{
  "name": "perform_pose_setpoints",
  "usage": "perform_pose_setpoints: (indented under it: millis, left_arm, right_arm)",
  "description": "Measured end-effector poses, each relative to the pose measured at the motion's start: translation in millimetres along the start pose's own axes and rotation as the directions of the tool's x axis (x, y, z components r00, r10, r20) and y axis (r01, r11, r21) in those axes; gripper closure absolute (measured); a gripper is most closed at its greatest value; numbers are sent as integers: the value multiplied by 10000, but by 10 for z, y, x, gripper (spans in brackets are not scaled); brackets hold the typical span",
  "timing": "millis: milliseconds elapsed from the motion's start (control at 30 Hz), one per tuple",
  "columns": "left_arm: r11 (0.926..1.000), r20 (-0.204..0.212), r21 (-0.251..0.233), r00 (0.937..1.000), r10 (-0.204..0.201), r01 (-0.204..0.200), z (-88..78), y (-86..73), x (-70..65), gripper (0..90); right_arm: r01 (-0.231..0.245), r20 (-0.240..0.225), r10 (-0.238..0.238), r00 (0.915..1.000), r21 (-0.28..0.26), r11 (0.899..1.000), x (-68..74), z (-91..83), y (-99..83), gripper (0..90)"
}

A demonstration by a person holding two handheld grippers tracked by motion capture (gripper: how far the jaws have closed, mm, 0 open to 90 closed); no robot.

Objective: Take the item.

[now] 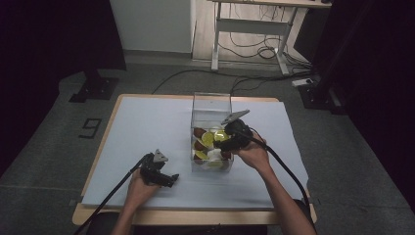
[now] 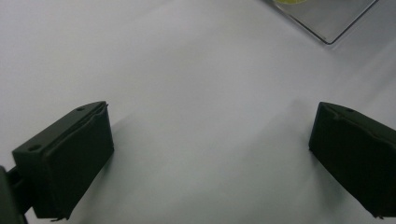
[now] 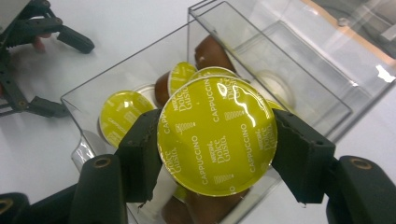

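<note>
Closest to my right gripper camera is the capsule, its yellow-green foil lid facing me with "Dolce Gusto Cappuccino" printed round it. My right gripper has it clamped, one black pad on the rim at 9 o'clock and the other at 3 o'clock, and the lid looks flat and undented. A brown body shows below the foil at 6 o'clock.

Outward from there, the capsule hangs over the clear box, where more capsules lie loose, some lid up, some showing brown sides. In the high view the box stands at the table's centre, with my right gripper over its 3 o'clock wall.

I judge this the lifting-out step: next I need to clear the rim without clipping the thin wall, then carry the capsule to bare table.

My left gripper rests at the box's 8 o'clock, jaws spread wide, nothing between them.
</note>
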State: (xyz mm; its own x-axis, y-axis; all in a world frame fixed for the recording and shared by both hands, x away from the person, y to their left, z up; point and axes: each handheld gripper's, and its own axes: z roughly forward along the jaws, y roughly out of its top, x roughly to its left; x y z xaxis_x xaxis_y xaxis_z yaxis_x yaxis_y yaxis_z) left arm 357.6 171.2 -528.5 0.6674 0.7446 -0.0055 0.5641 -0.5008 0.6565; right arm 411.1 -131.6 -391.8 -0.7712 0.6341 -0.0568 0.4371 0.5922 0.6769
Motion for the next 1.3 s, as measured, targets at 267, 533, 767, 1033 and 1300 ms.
perform_pose_setpoints:
  millis: [267,533,767,1033,1300]
  left_arm:
    - [10000,-1,-1,10000,1,-1,0,0,0,0]
    - [10000,5,1,10000,-3,3,0,0,-1,0]
    - [10000,5,1,10000,-1,1,0,0,-1,0]
    - [10000,8,1,10000,-3,3,0,0,-1,0]
    - [10000,8,4,10000,-1,1,1,0,-1,0]
  right_arm:
    - [-150,326,154,9994,-106,9998,-99,-160,-22,377]
    - [-426,740,443,9963,-241,9988,-255,-324,-167,377]
    - [-627,946,651,9934,-286,9976,-328,-371,-271,377]
    - [-797,1188,816,9896,-203,9966,-395,-405,-358,377]
    - [-1015,1456,1028,9840,-168,9947,-487,-448,-484,377]
